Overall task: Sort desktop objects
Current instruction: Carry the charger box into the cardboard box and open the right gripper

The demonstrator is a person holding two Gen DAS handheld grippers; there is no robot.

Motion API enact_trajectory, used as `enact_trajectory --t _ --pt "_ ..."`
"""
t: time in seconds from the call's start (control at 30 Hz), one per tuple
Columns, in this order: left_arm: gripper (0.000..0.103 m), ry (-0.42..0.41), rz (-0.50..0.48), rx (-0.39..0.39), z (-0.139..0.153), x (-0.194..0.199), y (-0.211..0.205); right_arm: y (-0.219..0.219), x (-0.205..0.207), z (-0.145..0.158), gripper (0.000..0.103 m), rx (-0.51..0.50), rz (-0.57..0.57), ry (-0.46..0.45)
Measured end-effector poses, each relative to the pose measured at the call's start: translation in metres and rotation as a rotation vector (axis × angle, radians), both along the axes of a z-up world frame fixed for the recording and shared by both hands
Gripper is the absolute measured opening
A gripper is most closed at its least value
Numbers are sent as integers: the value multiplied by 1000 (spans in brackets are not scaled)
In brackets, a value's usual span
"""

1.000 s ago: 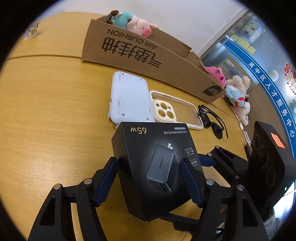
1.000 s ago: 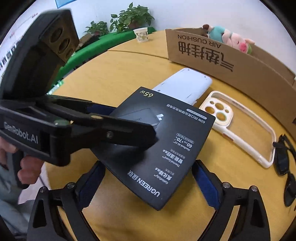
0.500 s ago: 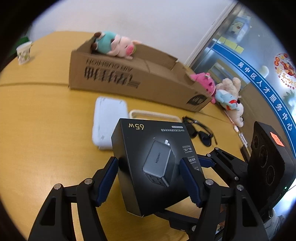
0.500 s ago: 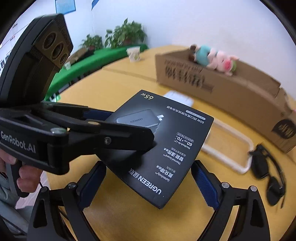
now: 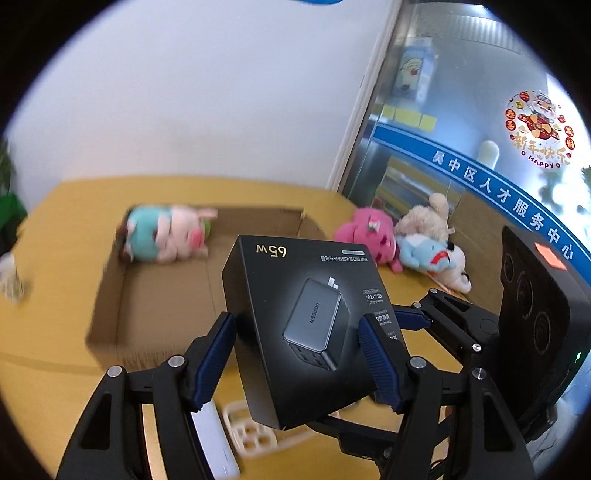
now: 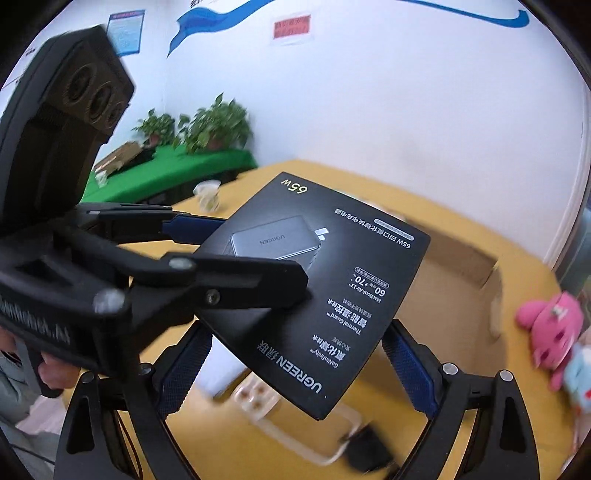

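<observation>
Currently left tongs [image 5: 297, 354] clamped on UGREEN charger box [image 5: 306, 317]; right tongs [image 6: 295, 369] apart beneath. Risk: box slips, misses cardboard box [image 5: 166, 295].

I am working in what looks like an office or public service centre rather than a home. A glass partition [image 5: 461, 122] on the right carries a blue band with white Chinese lettering [image 5: 506, 199] that reads as the name of a talent service centre, and a New Year "Happy" sticker [image 5: 537, 133] is stuck on the glass above it. The white wall [image 6: 369, 92] holds a blue swoosh graphic [image 6: 221, 22] and posted notices [image 6: 291, 27]. Potted plants [image 6: 207, 125] stand on a green-covered counter [image 6: 173, 170]. In front of me is a large curved yellow wooden table [image 5: 48, 258], the meeting-room kind.
</observation>
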State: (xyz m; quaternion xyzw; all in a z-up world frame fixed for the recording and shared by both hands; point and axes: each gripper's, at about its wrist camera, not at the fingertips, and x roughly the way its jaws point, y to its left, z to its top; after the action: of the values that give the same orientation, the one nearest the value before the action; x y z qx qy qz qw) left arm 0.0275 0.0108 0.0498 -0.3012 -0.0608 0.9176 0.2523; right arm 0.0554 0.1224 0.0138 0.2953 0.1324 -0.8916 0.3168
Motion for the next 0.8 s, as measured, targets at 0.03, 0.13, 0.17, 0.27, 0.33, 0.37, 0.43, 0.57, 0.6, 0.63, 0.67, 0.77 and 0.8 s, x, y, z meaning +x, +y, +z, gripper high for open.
enact_trajectory --t 0.03,0.13,0.17,0.27,0.33,0.37,0.43,0.57,0.6,0.63,0.67,0.77,0.8 --pt "68 24 -3 4 10 -9 1 2 -11 12 94 -6 -5 15" --pt "68 70 -5 26 36 -41 4 4 -44 42 94 5 -7 59" --pt "68 79 -6 31 44 -55 5 4 -56 50 94 14 -8 65" --pt "68 94 -6 56 60 -92 7 5 -95 68 94 33 -5 71" --pt "68 101 -7 68 65 -111 9 8 -122 76 94 24 -1 59" --pt "68 97 -6 81 67 -125 10 9 -135 78 94 22 0 53" --pt "68 80 -11 98 65 -148 14 13 -162 78 94 19 -7 39" --pt "68 34 -4 100 49 -195 24 20 -218 62 94 7 -15 -36" --pt "68 25 -13 102 44 -205 27 22 -230 55 94 4 -19 -57" --pt "68 12 -10 103 38 -216 28 23 -241 47 94 4 -25 -70" --pt "68 -4 -6 101 30 -228 30 23 -253 38 94 7 -33 -85" --pt "68 -72 0 100 0 -261 35 24 -280 8 94 13 -47 -137" --pt "68 -91 -1 101 -9 -267 36 26 -291 -6 94 13 -50 -163"
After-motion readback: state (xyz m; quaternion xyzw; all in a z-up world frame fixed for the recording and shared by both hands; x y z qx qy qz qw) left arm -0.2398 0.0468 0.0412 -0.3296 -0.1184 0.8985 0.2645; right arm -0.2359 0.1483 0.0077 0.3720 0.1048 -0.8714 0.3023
